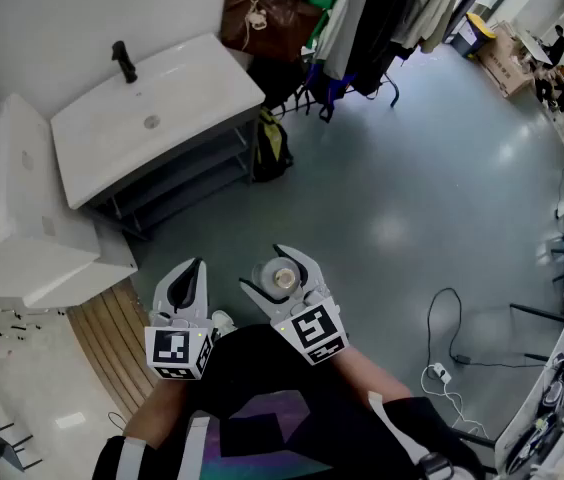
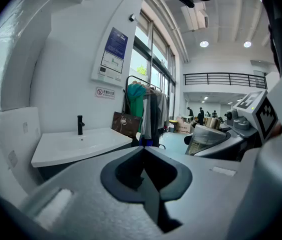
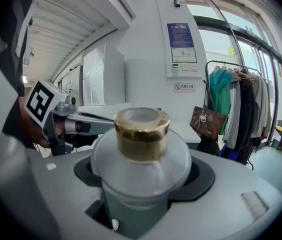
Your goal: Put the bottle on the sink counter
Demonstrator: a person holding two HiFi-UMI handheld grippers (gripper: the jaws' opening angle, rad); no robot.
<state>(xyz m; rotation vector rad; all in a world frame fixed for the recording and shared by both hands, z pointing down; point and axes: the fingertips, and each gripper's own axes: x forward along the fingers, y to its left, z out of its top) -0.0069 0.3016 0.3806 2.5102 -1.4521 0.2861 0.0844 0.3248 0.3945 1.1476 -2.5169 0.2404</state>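
This looks like the carrying step. The right tongs (image 1: pixel 262 268) pinch a clear, gold-capped bottle (image 3: pixel 141 159), upright between their jaws. The left tongs (image 1: pixel 196 266), just beside them, are pressed together on nothing. The sink counter (image 1: pixel 197 78) lies well ahead, off to the left. Next, I'd say, the bottle must be carried over and lowered level onto it.

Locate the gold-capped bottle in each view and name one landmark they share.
Head view: bottle low centre, held in the right gripper.
Left gripper view: bottle right of centre, mid-height.
Right gripper view: bottle centre, filling the foreground between the jaws.
Shared landmark: brown handbag.
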